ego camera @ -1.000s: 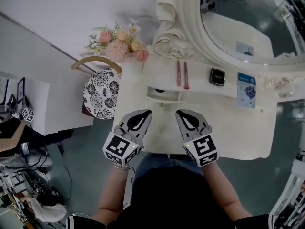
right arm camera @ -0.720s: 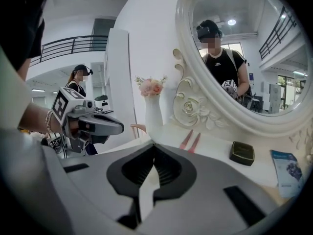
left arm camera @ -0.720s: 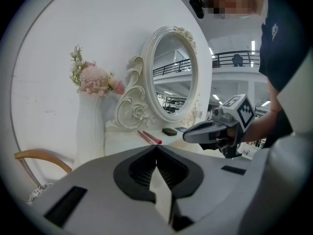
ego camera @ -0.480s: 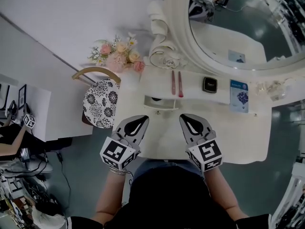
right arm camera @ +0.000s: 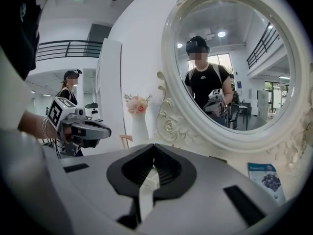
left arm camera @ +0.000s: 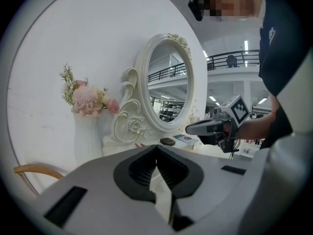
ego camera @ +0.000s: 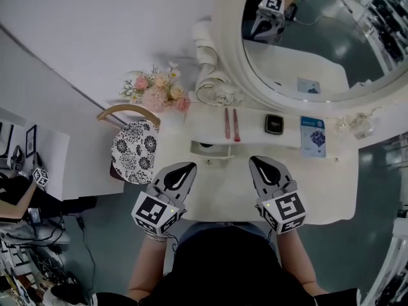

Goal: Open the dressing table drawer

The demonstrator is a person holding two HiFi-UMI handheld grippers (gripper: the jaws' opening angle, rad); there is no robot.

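White carved dressing table (ego camera: 220, 193); black-and-white floral round cushion (ego camera: 134, 150) at 9 o'clock, pink-and-cream flower bunch (ego camera: 156, 89) at 11, blue-white paper leaflet (ego camera: 312, 136) at 3.

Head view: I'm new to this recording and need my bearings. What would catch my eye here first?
The big oval mirror in its ornate white frame fills the upper right, above the white dressing table. Pink flowers stand at the table's back left corner. Nearest the camera, the left gripper and right gripper, both shut and empty, hover side by side over the tabletop's front.
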